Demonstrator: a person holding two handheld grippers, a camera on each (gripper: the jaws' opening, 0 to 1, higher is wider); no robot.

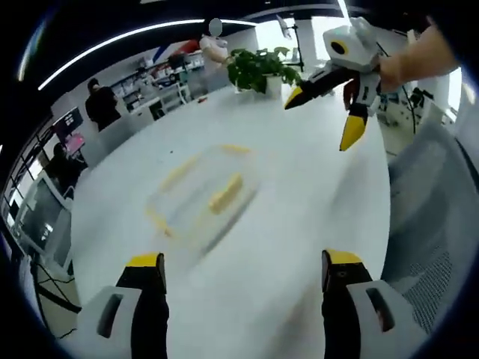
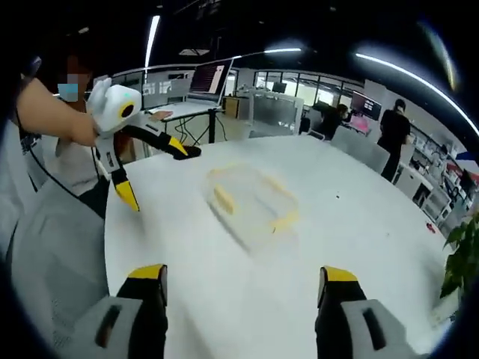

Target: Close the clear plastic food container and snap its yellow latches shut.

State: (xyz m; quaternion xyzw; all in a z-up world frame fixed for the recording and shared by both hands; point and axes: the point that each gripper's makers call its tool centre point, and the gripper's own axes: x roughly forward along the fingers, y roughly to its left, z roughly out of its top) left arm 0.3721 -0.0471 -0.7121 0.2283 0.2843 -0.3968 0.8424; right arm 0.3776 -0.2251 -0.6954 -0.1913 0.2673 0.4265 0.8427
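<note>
Left of the box (image 1: 203,196), seen along my left gripper (image 1: 243,273), my two yellow-tipped jaws stand spread wide with nothing between them, hanging above the white table (image 1: 299,224) and well short of the box. The box itself lies flat near the middle of the table, blurred, clear-walled, with yellow latches (image 1: 226,193) showing along its sides and ends. Its lid looks to be sitting on top (I cannot be sure through the blur whether it is seated all round). Beyond the box, at the far edge of the table, a potted plant (image 1: 258,69) stands. Right of the box in this view, my right gripper (image 1: 322,112) hangs in the air over the table, jaws parted, holding nothing.

From the right gripper view the same story: the box (image 2: 251,200) sits just ahead of my right gripper (image 2: 243,273), whose jaws are spread and empty, and my left gripper (image 2: 153,172) hovers on the box's far side, apart from it.

As I judge it, no latch has been pressed yet. The latches appear to lie out from the walls, so all the snapping is left, and perhaps the seating of the lid too.
</note>
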